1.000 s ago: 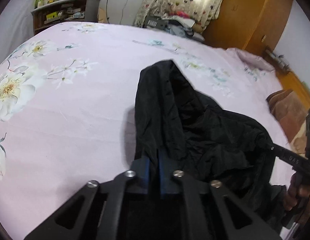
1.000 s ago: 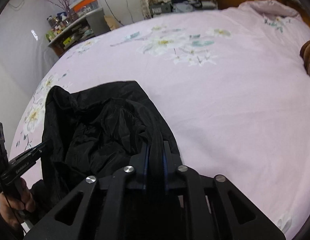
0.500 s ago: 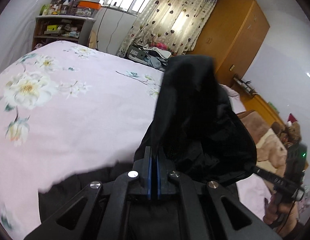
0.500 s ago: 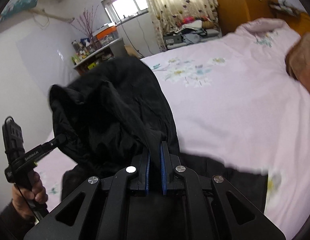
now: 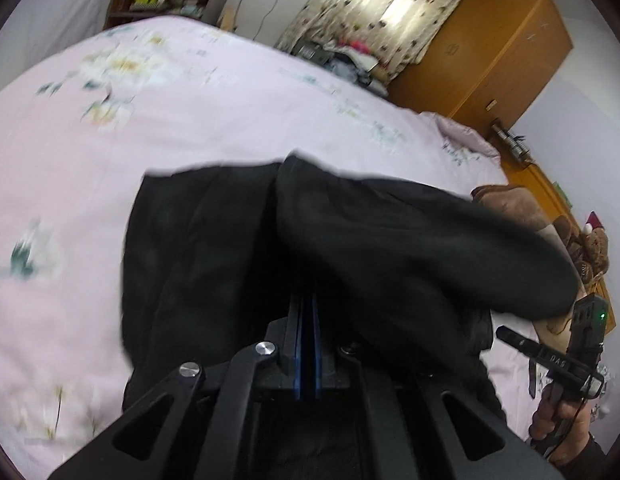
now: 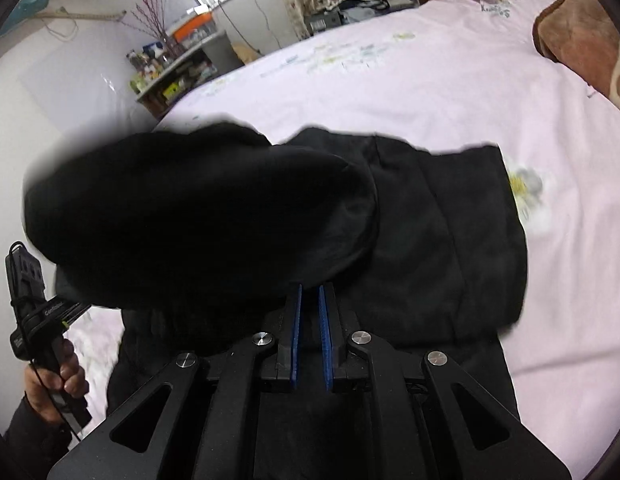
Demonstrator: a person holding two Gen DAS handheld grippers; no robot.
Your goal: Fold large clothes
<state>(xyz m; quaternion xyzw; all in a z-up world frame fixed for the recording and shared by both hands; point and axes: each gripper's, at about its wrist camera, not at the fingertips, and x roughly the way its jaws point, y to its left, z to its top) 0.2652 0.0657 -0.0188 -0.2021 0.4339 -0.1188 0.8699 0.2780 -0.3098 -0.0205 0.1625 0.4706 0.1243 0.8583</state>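
While your left gripper [image 5: 306, 320] pinches the black garment [image 5: 214, 248], and your right gripper [image 6: 310, 320], jaws slightly parted, seems to be letting go, the garment lies on the bed [image 5: 110, 140] toward 12 o'clock, its width spanning 9 to 3.

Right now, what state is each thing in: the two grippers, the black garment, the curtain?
left gripper: fingers shut on the black garment.
right gripper: fingers slightly apart, black cloth at the tips; grip unclear.
black garment: partly flat on the pink bedspread, upper part lifted and blurred.
curtain: drawn across the window.
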